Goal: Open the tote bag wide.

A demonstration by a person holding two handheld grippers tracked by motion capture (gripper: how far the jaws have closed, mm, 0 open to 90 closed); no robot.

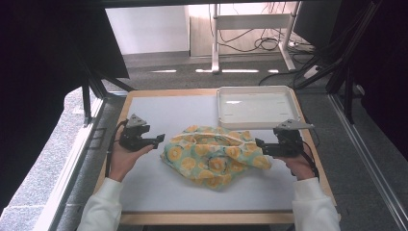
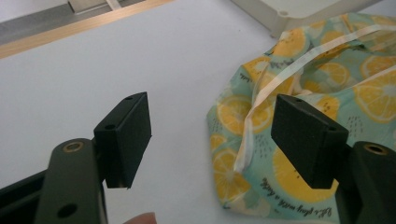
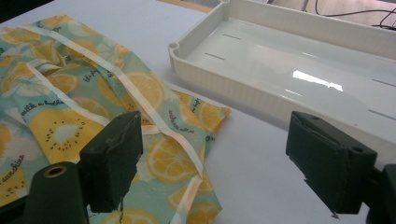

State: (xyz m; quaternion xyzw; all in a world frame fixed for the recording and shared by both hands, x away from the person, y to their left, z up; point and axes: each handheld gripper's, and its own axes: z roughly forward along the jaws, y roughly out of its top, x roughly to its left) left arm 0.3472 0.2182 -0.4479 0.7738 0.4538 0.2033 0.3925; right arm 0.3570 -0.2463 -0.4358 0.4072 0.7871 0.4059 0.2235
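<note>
The lemon-print cloth [image 1: 214, 155] lies crumpled mid-table [image 1: 159, 187], just before the white tray [image 1: 255, 107]. The left gripper [image 1: 159, 140] and right gripper [image 1: 260, 144] flank it, fingers apart, holding nothing.

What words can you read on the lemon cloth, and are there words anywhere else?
"milk a kitche": black script on the lemon-print cloth, right gripper view, left side; cut off by a fold.
"sunshine": on the same cloth, at the left edge of that view; partly cropped.
Script along the cloth's lower hem in the left gripper view: too blurred to read.
White tray: no writing.
Left gripper and right gripper: no labels.
</note>
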